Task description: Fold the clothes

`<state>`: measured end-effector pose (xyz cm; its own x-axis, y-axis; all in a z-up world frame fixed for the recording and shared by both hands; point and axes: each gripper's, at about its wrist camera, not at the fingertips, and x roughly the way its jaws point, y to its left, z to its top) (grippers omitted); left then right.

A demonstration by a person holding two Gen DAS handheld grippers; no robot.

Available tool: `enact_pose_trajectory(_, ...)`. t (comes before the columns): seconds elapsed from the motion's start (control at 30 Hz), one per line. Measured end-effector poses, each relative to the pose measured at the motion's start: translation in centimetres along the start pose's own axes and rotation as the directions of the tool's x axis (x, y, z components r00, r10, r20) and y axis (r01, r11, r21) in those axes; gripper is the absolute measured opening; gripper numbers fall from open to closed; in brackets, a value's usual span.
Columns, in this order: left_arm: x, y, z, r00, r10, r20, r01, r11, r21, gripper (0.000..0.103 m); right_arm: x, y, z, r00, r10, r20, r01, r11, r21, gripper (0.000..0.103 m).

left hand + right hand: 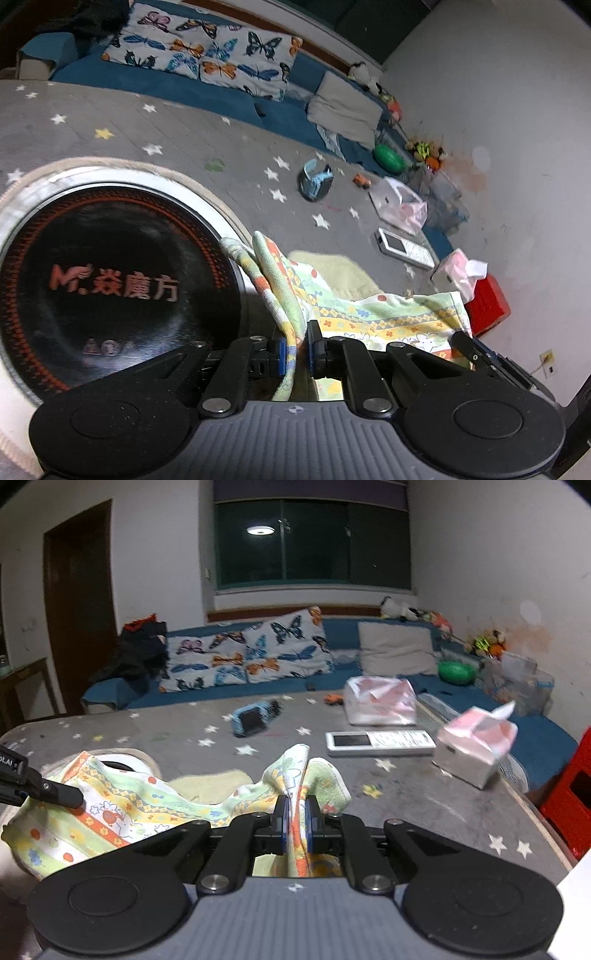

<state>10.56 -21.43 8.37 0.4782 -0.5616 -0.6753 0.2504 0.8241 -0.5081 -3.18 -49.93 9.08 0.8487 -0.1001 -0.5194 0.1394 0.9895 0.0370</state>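
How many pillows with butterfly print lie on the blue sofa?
2. One butterfly-print pillow leans at the left beside the dark clothes; the other butterfly-print pillow leans right of it, touching it. More could be hidden behind the dark clothes pile.

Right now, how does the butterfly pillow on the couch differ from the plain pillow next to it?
The butterfly pillow is white with blue, orange and black butterflies; the plain pillow is an unpatterned beige-grey. The butterfly pillow is wider, spanning much of the sofa back, while the plain pillow is a smaller square near the corner. Both lean upright against the blue sofa behind the table.
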Motion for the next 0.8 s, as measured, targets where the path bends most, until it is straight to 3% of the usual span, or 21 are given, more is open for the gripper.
enact_pose_trajectory(0.27, 1.7, 1.3, -0.7, 0.998, 0.047, -0.035, -0.047, 0.999, -0.003, 0.012, 1.8, -2.4, -1.6, 0.994, -0.099, -0.05, 0.099, 0.995, -0.005, 0.016)
enact_pose_trajectory(0.43, 1.9, 2.5, -0.8, 0.996, 0.08, -0.046, -0.081, 0.997, -0.02, 0.018, 2.9, -2.2, -1.5, 0.996, -0.056, -0.07, 0.056, 0.998, -0.001, 0.016)
enact_pose_trajectory(0.6, 1.6, 3.7, -0.5, 0.99, 0.135, -0.034, -0.136, 0.99, -0.031, 0.03, 5.1, -2.0, -1.4, 0.995, -0.006, -0.102, 0.009, 1.0, 0.026, 0.017)
enact_pose_trajectory(0.8, 0.8, 3.8, 0.5, 0.988, 0.154, 0.008, -0.154, 0.988, -0.026, 0.03, 7.2, -2.5, -1.3, 0.992, -0.003, -0.126, 0.009, 0.999, 0.047, 0.018)
